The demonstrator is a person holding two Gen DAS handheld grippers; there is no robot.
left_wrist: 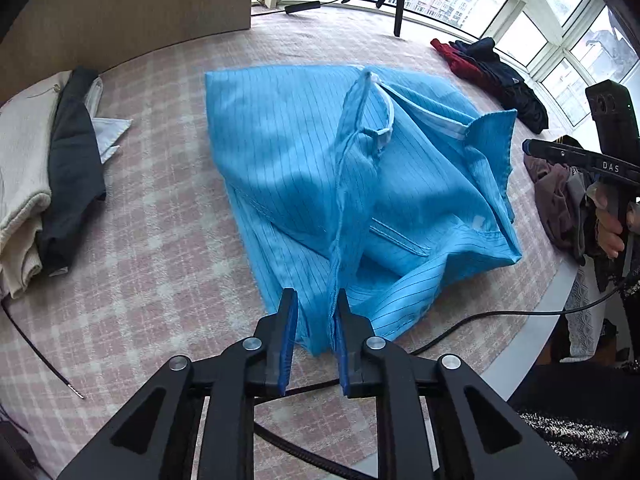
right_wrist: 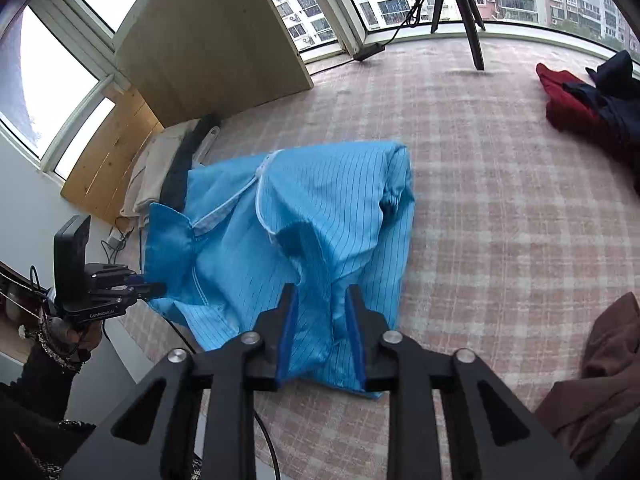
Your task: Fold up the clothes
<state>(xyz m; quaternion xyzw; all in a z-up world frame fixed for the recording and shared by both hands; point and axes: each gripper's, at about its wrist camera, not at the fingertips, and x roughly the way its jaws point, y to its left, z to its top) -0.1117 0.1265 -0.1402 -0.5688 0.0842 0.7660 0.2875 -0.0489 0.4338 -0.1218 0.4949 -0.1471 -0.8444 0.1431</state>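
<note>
My left gripper (left_wrist: 314, 336) stands with its jaws a little apart, a thin raised edge of the blue striped garment (left_wrist: 320, 168) running up between the blue pads; the cloth seems to lie against the right-hand pad, but the pads do not pinch it. My right gripper (right_wrist: 322, 338) has its jaws wider, astride a ridge of the same cloth at the near hem, and there too I see a gap on both sides, so I count neither as a grip.

The garment lies half-gathered in the middle of the pink checked surface (right_wrist: 500, 200), its collar (left_wrist: 490, 128) turned up on one side and a white-edged opening (left_wrist: 380, 116) running down the front. It is rumpled, not yet square.

To do this step well, I judge that I should close each pair of jaws on a single hem edge rather than a bunched ridge, then lift both sides evenly so the fold falls straight. Taking several layers at once would probably drag the panel askew.

Farther out, a stack of folded cream and dark clothes (left_wrist: 44, 176) waits to one side, and a red and navy heap (right_wrist: 592, 100) lies well apart near the windows, beside a tripod (right_wrist: 460, 4).
</note>
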